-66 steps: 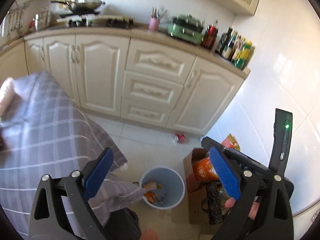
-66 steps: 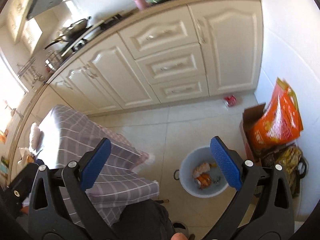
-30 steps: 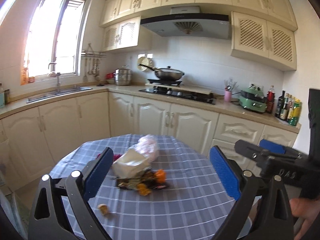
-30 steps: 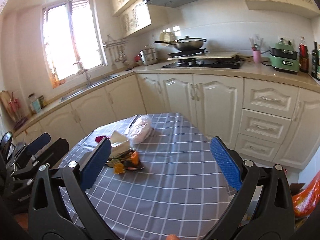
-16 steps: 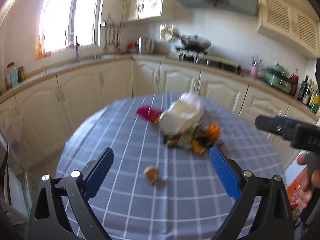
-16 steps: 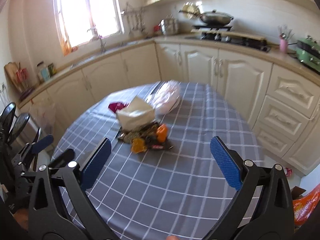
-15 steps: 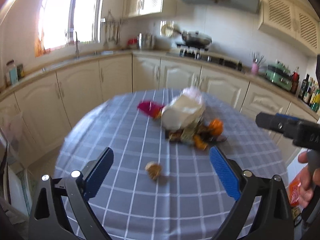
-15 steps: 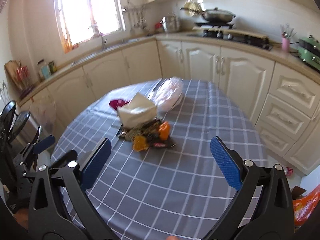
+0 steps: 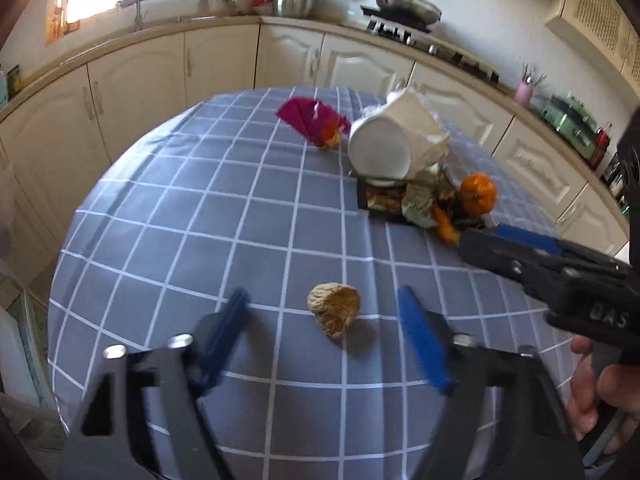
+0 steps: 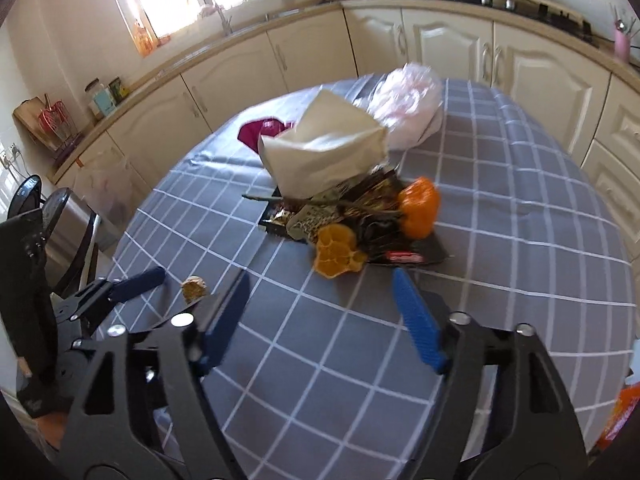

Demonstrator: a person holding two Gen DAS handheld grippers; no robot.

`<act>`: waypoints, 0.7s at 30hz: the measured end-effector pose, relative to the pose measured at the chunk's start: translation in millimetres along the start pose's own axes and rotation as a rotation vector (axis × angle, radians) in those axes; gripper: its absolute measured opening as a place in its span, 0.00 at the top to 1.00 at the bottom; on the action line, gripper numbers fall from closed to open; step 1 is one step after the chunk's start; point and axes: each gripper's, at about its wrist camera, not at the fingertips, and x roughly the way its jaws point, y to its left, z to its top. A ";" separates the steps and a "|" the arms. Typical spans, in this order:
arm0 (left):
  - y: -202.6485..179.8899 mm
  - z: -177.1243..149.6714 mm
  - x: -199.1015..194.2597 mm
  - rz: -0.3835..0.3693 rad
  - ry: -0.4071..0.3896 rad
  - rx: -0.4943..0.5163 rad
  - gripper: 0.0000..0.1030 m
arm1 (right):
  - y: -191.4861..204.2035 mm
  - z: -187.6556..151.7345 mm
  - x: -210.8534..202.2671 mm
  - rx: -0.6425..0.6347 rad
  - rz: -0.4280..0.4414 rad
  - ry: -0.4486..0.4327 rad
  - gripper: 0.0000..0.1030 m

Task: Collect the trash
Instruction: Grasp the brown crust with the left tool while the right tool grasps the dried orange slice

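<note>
A small brown crumpled scrap (image 9: pixel 334 314) lies on the grey checked table (image 9: pixel 200 216). My left gripper (image 9: pixel 326 338) is open just in front of it, a finger on each side. The scrap also shows in the right wrist view (image 10: pixel 194 287). A trash pile sits further back: a white paper cup (image 9: pixel 386 146), orange peels (image 9: pixel 476 194), dark wrappers (image 10: pixel 360 208) and a magenta wrapper (image 9: pixel 310 118). My right gripper (image 10: pixel 322 312) is open and empty, just short of an orange peel (image 10: pixel 338 250).
A clear plastic bag (image 10: pixel 406 98) lies behind the pile. Cream kitchen cabinets (image 9: pixel 168 68) ring the table, with a stove and pan (image 9: pixel 404 4) on the counter. An orange bag (image 10: pixel 620 416) shows at the lower right.
Both grippers have dropped and moved in toward the table. The brown scrap now lies between my left fingers, and the pile is closer to my right gripper.
</note>
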 end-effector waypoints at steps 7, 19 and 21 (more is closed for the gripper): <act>0.8 -0.5 0.3 -0.035 -0.003 -0.001 0.77 | 4.4 5.6 24.4 -0.020 -0.086 0.003 0.62; 8.0 -5.8 -15.4 -0.048 -0.067 -0.036 0.77 | -3.1 -4.3 2.8 -0.036 -0.026 -0.026 0.73; 6.9 -4.7 -19.9 -0.038 -0.084 -0.030 0.77 | -2.0 -7.5 -5.1 -0.046 -0.019 -0.037 0.73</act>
